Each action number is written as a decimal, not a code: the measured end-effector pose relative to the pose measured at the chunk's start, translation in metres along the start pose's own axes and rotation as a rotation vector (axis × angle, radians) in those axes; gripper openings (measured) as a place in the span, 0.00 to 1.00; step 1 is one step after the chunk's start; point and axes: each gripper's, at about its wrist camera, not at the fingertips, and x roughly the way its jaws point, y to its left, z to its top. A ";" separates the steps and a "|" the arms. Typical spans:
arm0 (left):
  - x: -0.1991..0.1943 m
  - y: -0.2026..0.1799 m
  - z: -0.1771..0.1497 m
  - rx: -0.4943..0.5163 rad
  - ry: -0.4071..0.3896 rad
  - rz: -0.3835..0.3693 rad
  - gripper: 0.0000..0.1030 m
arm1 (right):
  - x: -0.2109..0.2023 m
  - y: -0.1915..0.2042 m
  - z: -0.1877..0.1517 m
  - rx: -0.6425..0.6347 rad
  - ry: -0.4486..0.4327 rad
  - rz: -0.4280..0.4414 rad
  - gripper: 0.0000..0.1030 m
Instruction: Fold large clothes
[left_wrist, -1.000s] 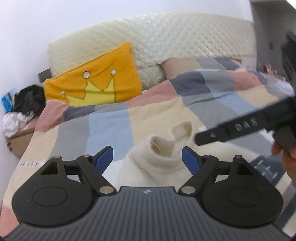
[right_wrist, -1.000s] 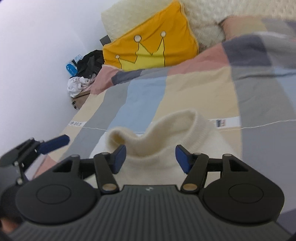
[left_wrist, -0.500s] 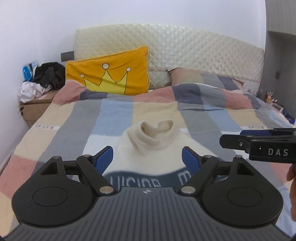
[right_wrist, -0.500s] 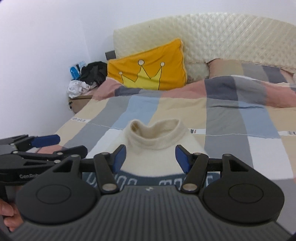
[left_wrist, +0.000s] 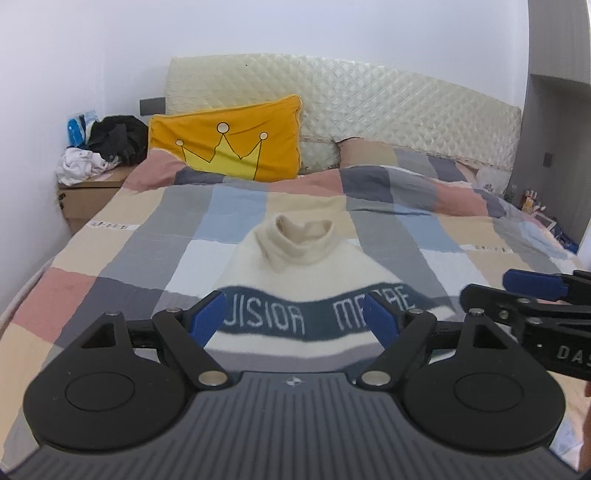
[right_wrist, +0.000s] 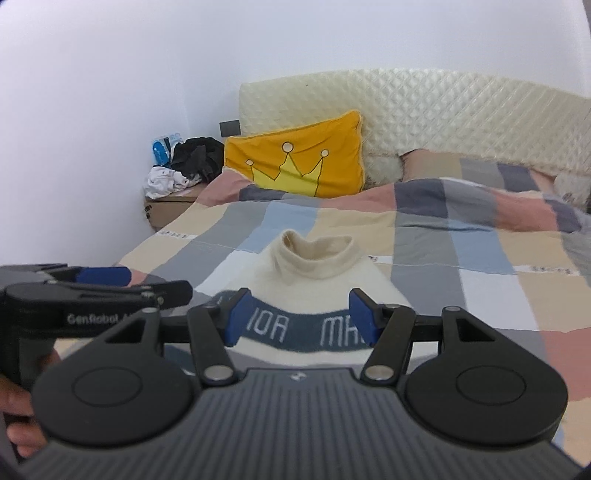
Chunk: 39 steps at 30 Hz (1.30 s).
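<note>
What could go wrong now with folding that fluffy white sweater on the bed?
1. Both the left gripper and right gripper are open and hold nothing, so a pinch might catch the checked blanket under the sweater too.
2. The grippers sit close side by side; they might bump.
3. The tall collar stands up crumpled and may fold in lumpy.

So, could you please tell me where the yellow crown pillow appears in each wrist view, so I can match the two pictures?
Left wrist view: the yellow crown pillow sits upper left of centre, against the quilted headboard.
Right wrist view: the pillow sits near the upper middle, again against the headboard.
Shared landmark: the cream sweater's turtleneck collar, lying below the pillow.
</note>
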 end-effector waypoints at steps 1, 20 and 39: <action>-0.004 -0.002 -0.006 0.004 -0.003 -0.001 0.82 | -0.003 -0.002 -0.006 0.001 0.001 0.003 0.59; 0.108 -0.077 -0.058 -0.061 0.182 -0.098 0.82 | -0.021 -0.076 -0.096 0.178 -0.063 -0.139 0.59; 0.333 -0.215 -0.034 -0.009 0.268 -0.146 0.82 | 0.029 -0.166 -0.124 0.423 -0.015 -0.335 0.60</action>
